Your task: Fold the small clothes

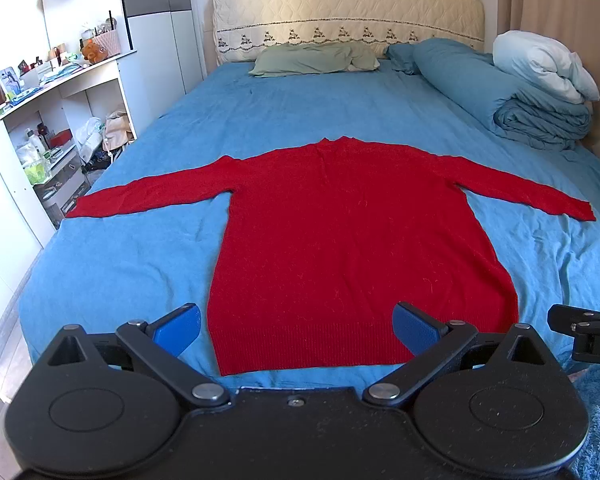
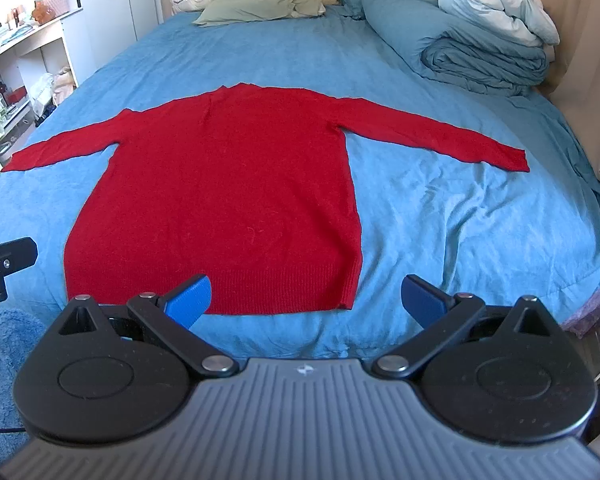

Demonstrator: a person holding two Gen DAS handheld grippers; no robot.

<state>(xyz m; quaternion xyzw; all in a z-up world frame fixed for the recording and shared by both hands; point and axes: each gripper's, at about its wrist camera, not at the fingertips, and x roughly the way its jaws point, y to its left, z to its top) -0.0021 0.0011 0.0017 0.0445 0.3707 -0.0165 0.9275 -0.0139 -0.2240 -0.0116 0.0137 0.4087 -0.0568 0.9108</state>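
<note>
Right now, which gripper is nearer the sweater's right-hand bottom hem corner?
Right. The right gripper hangs open with that corner of the red sweater between its fingers; the left gripper, also open, straddles the opposite hem corner.

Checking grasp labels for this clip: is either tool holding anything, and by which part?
Nothing is held. The left tool and right tool are both open and empty above the hem of the red sweater, which lies flat.

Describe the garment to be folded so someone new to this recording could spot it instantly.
On the bed with the blue sheet, the red sweater lies flat near the foot end, sleeves spread wide. It is the only red item; the blue duvet and green pillow sit near the headboard.
</note>
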